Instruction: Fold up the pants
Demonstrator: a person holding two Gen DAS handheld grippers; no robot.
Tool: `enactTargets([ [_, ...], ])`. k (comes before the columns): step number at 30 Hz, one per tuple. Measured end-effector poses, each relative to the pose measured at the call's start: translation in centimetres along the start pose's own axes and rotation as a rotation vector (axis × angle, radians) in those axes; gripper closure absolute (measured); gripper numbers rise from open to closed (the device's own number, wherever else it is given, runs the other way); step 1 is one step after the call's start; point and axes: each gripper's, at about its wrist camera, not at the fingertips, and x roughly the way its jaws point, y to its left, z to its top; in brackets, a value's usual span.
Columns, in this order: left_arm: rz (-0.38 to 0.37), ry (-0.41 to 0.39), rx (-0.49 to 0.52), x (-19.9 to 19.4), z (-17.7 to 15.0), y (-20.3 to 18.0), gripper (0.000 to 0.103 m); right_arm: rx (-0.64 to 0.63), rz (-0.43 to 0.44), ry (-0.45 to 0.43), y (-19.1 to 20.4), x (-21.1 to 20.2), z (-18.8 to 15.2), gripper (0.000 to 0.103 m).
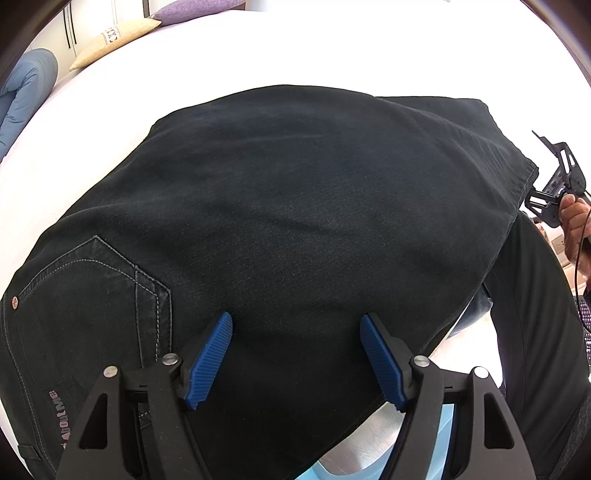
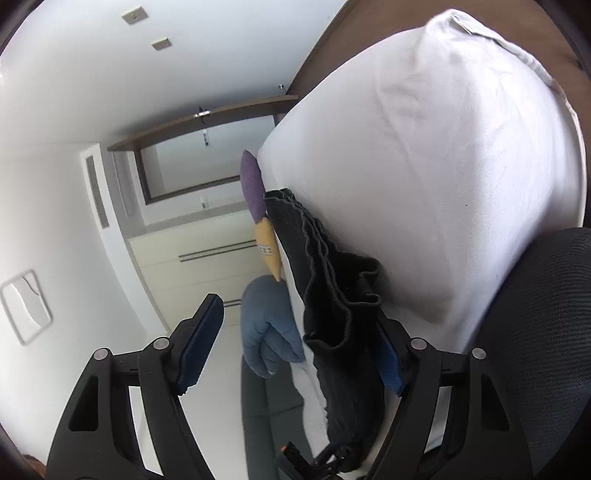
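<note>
A white bed sheet (image 1: 314,48) covers the mattress, with 3 cushions along its far edge: a purple cushion (image 1: 192,10), a tan cushion (image 1: 114,40) and a blue cushion (image 1: 26,85). Behind them stand cream drawer fronts (image 2: 199,258) under a wood-framed mirror (image 2: 199,162).
</note>
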Motion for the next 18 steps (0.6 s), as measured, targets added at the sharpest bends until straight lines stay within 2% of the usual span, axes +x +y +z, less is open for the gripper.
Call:
enactTargets([
  [2, 0.000, 0.001, 0.001, 0.0, 0.0, 0.0, 0.029, 0.015, 0.013, -0.017, -0.7, 0.4, -0.1, 0.039],
  [4, 0.000, 0.003, 0.001, 0.0, 0.0, 0.0, 0.029, -0.006, -0.004, -0.023, -0.9, 1.3, -0.3, 0.049],
  [7, 0.000, 0.003, 0.000, 0.0, 0.1, -0.1, 0.029, -0.053, -0.049, -0.009, -0.6, 2.4, -0.5, 0.076],
  [8, -0.001, 0.002, 0.000, 0.0, 0.1, 0.0, 0.029, -0.068, -0.068, -0.006, -0.3, 2.8, -0.7, 0.078],
  [10, -0.003, 0.000, -0.003, 0.0, 0.1, 0.0, 0.029, -0.093, -0.097, -0.016, 0.0, 3.3, -0.9, 0.089],
  [12, -0.005, -0.002, -0.006, 0.0, 0.1, 0.0, 0.029, -0.109, -0.123, -0.035, 0.5, 3.4, -1.3, 0.093],
  [18, -0.013, -0.010, -0.012, -0.2, -0.1, 0.2, 0.029, -0.170, -0.155, -0.083, 2.9, 3.6, -2.4, 0.095],
])
